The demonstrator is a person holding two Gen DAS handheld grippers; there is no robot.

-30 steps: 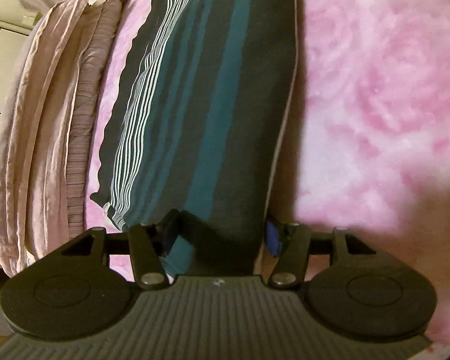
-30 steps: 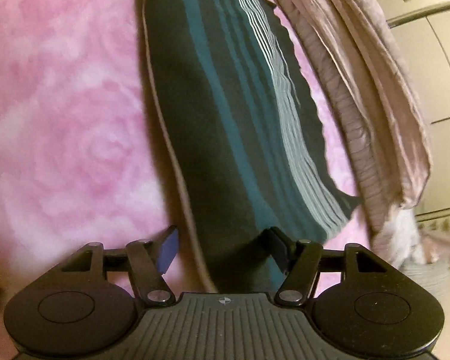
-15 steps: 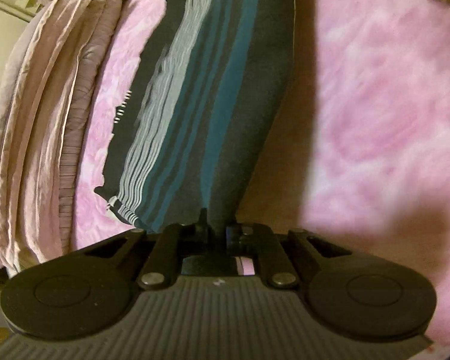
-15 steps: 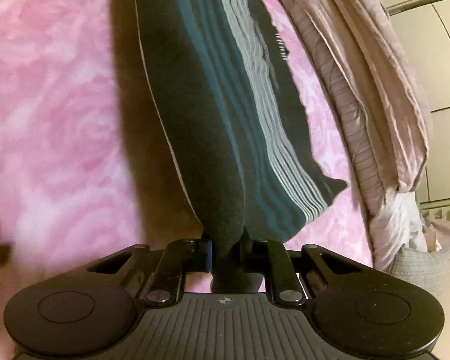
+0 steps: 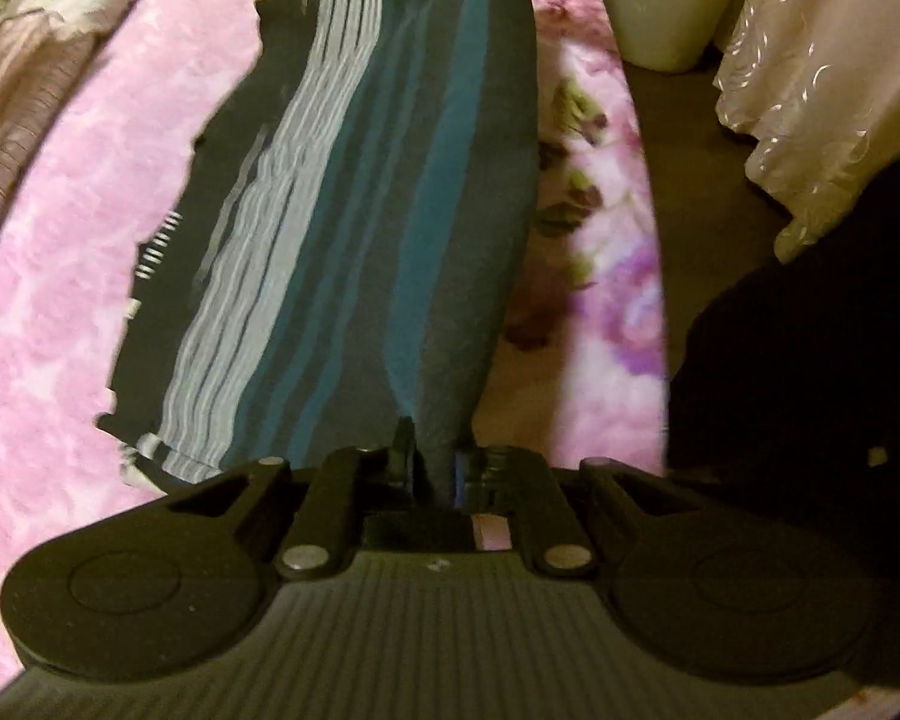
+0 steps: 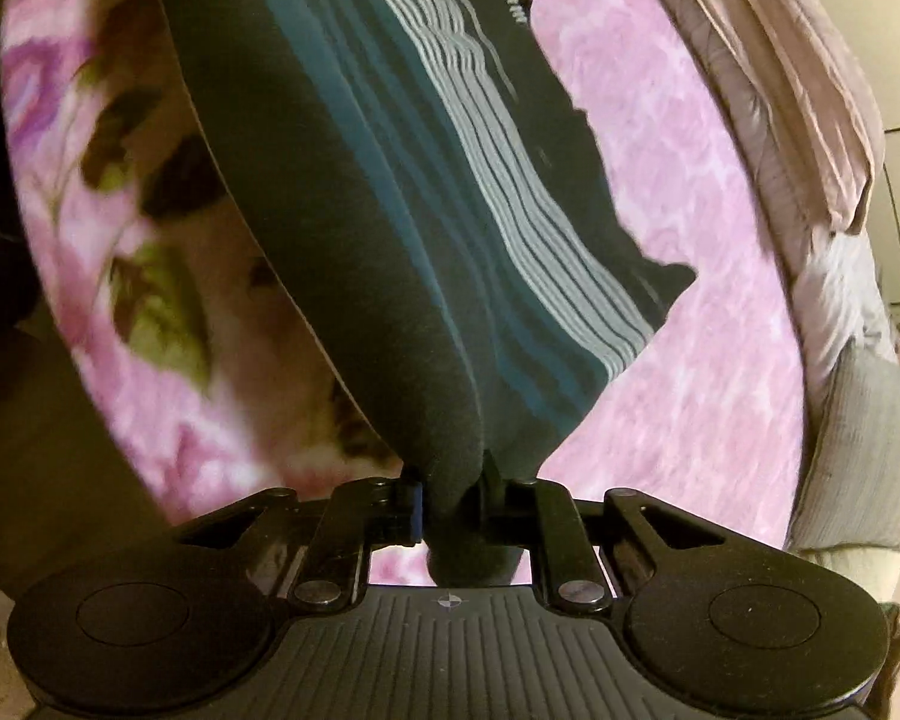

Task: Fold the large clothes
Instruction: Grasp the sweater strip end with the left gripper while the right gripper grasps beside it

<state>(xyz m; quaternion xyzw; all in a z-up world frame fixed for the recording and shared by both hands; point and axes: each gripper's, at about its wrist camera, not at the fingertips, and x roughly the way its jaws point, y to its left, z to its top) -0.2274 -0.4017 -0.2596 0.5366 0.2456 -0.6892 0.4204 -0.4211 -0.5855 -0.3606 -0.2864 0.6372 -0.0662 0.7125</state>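
Observation:
A dark garment (image 5: 342,228) with teal bands and thin white stripes lies lengthwise on a pink fluffy blanket (image 5: 60,240). My left gripper (image 5: 435,462) pinches one end of its near folded edge. Its jaws are opening slightly, and the cloth is still pressed between the pads. In the right wrist view the same garment (image 6: 390,180) rises from the blanket (image 6: 690,240) into my right gripper (image 6: 453,480). Those jaws are also opening a little around a thick bunch of dark cloth they still grip. The gripped edge hangs lifted and the far striped side rests on the bed.
A crumpled mauve quilt (image 5: 6,90) (image 6: 780,60) lines the far side of the bed. Beyond the bed's flowered edge are a dark floor (image 5: 702,180), a white bin (image 5: 660,0) and a lacy pale cloth (image 5: 810,120). A grey pillow (image 6: 858,450) lies at the right.
Both grippers went from open around the garment's edge to pinched on it, then lifted and pulled it toward the bed's edge. The floor and bin have come into view.

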